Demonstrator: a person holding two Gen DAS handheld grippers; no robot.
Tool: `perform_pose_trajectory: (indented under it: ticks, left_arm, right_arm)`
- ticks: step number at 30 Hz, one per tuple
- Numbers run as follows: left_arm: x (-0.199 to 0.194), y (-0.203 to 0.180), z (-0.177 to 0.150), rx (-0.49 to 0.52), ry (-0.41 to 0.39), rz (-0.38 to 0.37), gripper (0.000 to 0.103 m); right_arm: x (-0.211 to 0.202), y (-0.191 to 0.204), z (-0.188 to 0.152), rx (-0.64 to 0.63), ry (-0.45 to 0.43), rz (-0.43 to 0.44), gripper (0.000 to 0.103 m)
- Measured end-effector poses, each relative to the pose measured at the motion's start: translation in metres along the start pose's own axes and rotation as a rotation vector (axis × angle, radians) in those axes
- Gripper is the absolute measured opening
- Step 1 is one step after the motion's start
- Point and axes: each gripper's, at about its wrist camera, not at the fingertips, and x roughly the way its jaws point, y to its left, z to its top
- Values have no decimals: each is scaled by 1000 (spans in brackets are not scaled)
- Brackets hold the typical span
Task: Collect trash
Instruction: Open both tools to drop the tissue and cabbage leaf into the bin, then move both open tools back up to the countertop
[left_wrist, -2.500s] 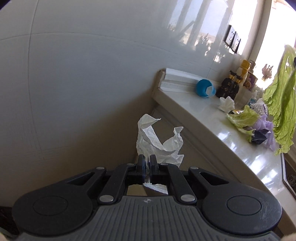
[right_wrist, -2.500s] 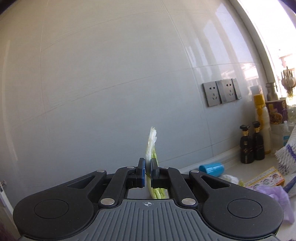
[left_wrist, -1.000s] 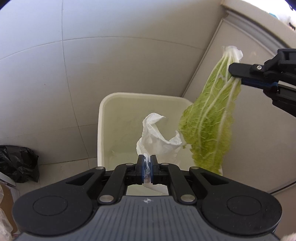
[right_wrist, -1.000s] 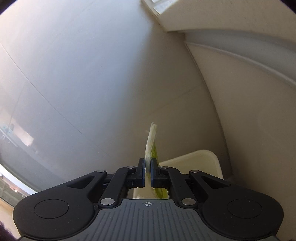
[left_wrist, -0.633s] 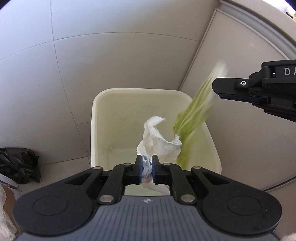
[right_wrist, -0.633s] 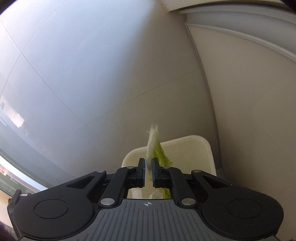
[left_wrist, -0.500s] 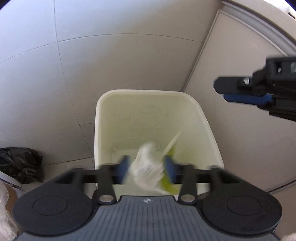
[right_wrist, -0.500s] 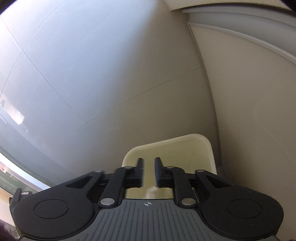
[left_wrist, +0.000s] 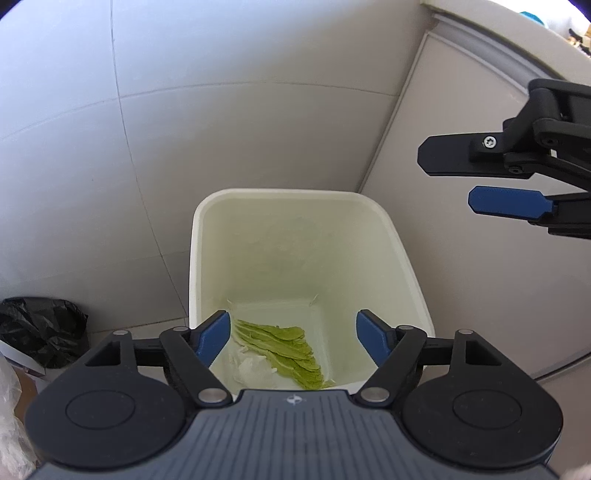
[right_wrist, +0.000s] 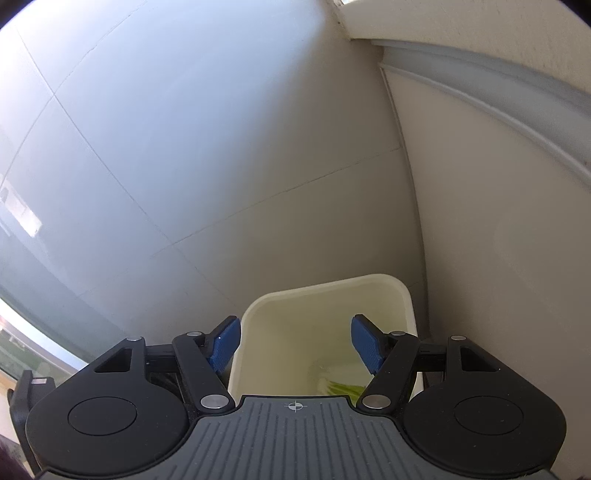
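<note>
A cream plastic bin (left_wrist: 295, 194) stands on the floor in the corner between the tiled wall and a cabinet. On its bottom lie a green cabbage leaf (left_wrist: 284, 349) and a crumpled white tissue (left_wrist: 253, 371). My left gripper (left_wrist: 293, 334) hovers above the bin's near edge, its jaws opening with nothing between them. My right gripper (left_wrist: 452, 184) reaches in from the right, above the bin's right side. In the right wrist view the right gripper (right_wrist: 295, 341) is also opening and empty, over the bin (right_wrist: 325, 286), with a bit of the leaf (right_wrist: 345, 389) showing below.
A black plastic bag (left_wrist: 44, 330) sits on the floor left of the bin. The beige cabinet front (left_wrist: 461, 277) rises right of the bin, with the counter edge (left_wrist: 517, 44) above. A clear plastic bag (left_wrist: 11, 424) shows at the lower left.
Both grippers opened over the bin. The tissue dropped from the left one and the cabbage leaf from the right one; both now lie on the bin's bottom.
</note>
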Motion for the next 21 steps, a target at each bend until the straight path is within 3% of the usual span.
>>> perform_pose_trajectory:
  ticks: [5, 13, 21]
  left_arm:
    - [-19, -3, 3, 17, -16, -4, 79]
    - [-52, -14, 13, 84, -35, -6, 89]
    - [-85, -24, 31, 116, -66, -30, 100]
  right_arm:
    - [-17, 11, 8, -33, -19, -10, 75]
    - [-65, 44, 28, -136, -71, -26, 93]
    - [-122, 88, 44, -334, -125, -70, 97]
